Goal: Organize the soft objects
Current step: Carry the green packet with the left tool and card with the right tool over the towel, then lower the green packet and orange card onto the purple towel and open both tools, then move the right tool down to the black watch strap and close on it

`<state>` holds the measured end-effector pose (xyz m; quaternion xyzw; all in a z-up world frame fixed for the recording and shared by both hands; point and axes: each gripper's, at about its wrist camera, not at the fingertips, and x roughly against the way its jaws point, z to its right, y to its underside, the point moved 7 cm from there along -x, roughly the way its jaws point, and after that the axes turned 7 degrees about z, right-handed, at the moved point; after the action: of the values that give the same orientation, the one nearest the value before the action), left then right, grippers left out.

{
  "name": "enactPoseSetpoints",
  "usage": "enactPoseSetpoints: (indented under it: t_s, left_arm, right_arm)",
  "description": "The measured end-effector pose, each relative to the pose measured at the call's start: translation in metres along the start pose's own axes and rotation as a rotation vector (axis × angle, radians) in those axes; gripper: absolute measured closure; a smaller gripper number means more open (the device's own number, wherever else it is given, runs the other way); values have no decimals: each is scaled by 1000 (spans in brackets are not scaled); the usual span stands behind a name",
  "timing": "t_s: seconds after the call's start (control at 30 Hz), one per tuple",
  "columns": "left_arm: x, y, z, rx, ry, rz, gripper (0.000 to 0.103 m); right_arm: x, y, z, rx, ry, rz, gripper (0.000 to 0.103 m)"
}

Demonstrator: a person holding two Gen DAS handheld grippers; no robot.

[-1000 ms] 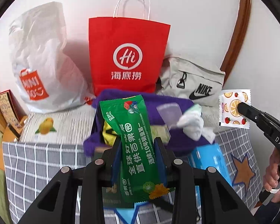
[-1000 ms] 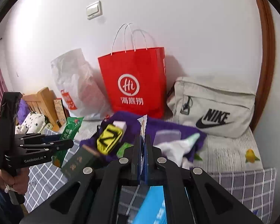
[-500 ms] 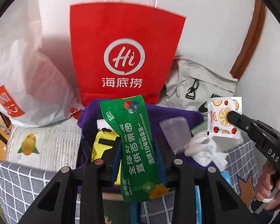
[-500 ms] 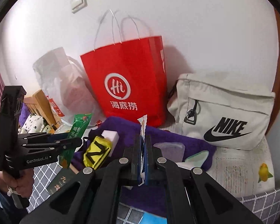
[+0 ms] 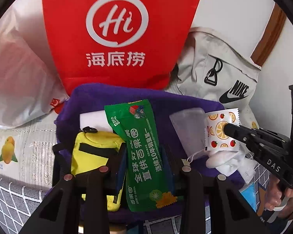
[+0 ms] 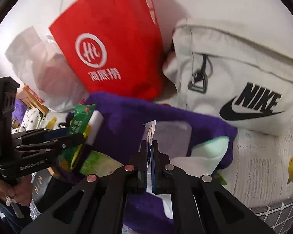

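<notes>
**Two packets in hand, nothing set down yet**

Nearest to me, at the bottom centre of the left wrist view, my left gripper (image 5: 144, 163) is clamped on the green fruit-snack pouch (image 5: 142, 152), which stands up between the pads and leans slightly toward upper left. In the right wrist view, bottom centre, my right gripper (image 6: 150, 156) is pinched almost flat on the small orange-print sachet (image 5: 221, 130); from that camera I see it edge-on, a thin white strip rising from the pads, while the left view shows its face at centre right of the frame.

Just beyond both claws lies the purple towel (image 5: 107, 97), spread across the middle of each picture. On it rest a yellow pouch (image 5: 95, 148) at lower left, a white block (image 5: 91, 120) behind that, a clear plastic sleeve (image 5: 187, 128) at centre right, and crumpled white cloth (image 5: 224, 160) at lower right. A blue pack (image 5: 248, 195) peeks out at the far lower right, off the towel.

Furthest back, the red paper bag (image 5: 115, 29) fills the upper centre, a white plastic bag (image 5: 15, 74) sits at upper left, and a pale Nike bag (image 5: 220, 64) at upper right.

I judge the job to be in its early or middle part: both packets are carried over the towel, neither is placed, and the loose things on the towel still wait for sorting. Which spot my packets go to, I cannot tell.
</notes>
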<state>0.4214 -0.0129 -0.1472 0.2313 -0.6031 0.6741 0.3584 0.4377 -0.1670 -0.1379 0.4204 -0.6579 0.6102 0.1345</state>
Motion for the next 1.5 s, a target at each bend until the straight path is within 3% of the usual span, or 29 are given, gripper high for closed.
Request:
enactPoseSetpoints:
  t_s: [0.57, 0.8, 0.93, 1.2, 1.5]
  left_arm:
    - [-19, 6, -3, 19, 17, -35, 68]
    - [-18, 6, 1, 17, 21, -34, 62]
    - [-13, 3, 5, 18, 28, -20, 45]
    - [5, -3, 7, -7, -4, 12, 43]
    - [50, -12, 2, -2, -43, 61, 43]
  right_arm:
    - [-22, 14, 8, 46, 63, -69, 93]
    - [-14, 10, 10, 62, 91, -49, 65]
    - [-6, 7, 11, 68, 106, -31, 57]
    - [12, 0, 11, 64, 114, 7, 56]
    - [52, -8, -22, 106, 108, 71, 56]
